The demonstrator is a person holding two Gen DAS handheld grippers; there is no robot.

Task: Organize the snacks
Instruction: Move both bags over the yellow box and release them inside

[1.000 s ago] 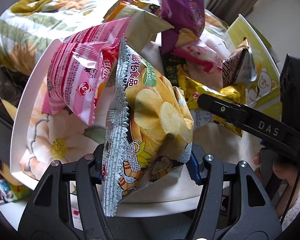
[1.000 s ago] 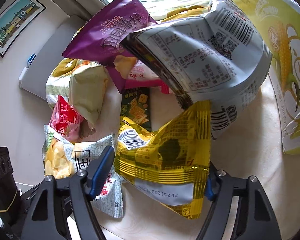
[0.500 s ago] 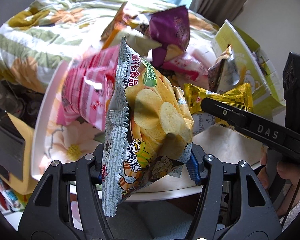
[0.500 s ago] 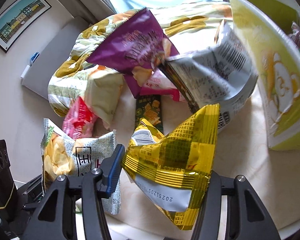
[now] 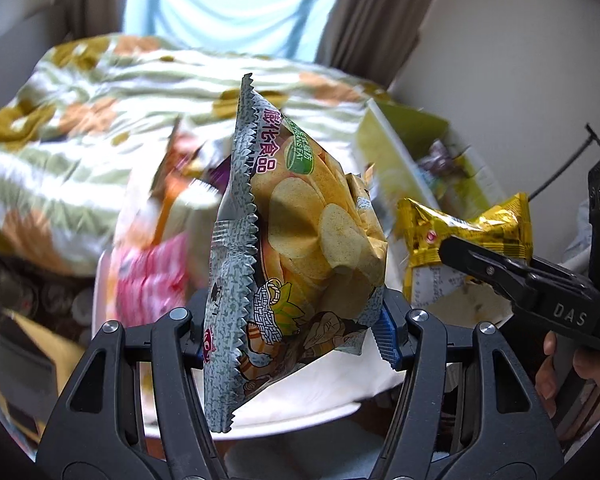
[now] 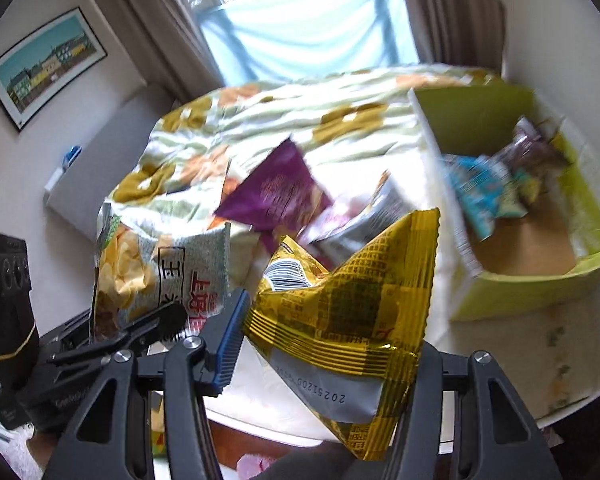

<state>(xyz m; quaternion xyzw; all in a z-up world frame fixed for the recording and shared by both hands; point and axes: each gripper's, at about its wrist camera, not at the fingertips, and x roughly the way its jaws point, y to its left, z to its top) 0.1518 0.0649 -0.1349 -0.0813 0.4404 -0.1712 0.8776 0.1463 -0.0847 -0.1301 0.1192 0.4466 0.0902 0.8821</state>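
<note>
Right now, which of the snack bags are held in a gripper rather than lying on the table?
Two: the grey potato chip bag in the left gripper and the gold bag in the right gripper. The purple bag lies loose in the pile.

floral bedspread (image 6: 284, 120) in green, mustard and orange takes up the middle, bunched and wrinkly. behind it a window with a pale blue sheer curtain (image 6: 308, 36), brown drapes (image 6: 452, 12) either side. framed picture of colourful houses (image 6: 46, 64) hangs on the wall off to the left.
</note>
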